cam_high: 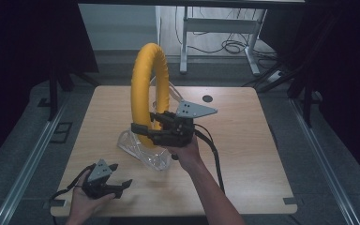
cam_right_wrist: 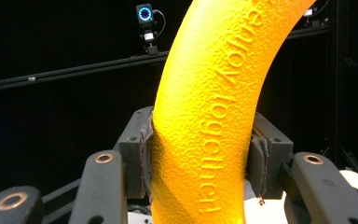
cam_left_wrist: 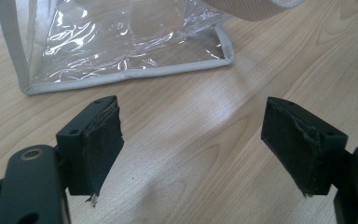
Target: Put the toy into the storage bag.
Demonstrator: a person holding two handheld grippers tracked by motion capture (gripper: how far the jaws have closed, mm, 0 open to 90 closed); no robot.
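At table centre (cam_high: 243,154), pale wood top w/ free room right and front; dark room beyond, desk legs at back. Yellow ring (cam_high: 146,93) upright, lower part in clear plastic bag (cam_high: 143,152), clamped low by right gripper (cam_high: 161,130). Left gripper (cam_high: 115,180) near front-left edge, jaws spread wide, holding nothing.

A light wooden worktop (cam_high: 243,140) stands on grey floor (cam_high: 323,154); behind it, a white desk frame (cam_high: 215,26) with black cables (cam_high: 232,47).
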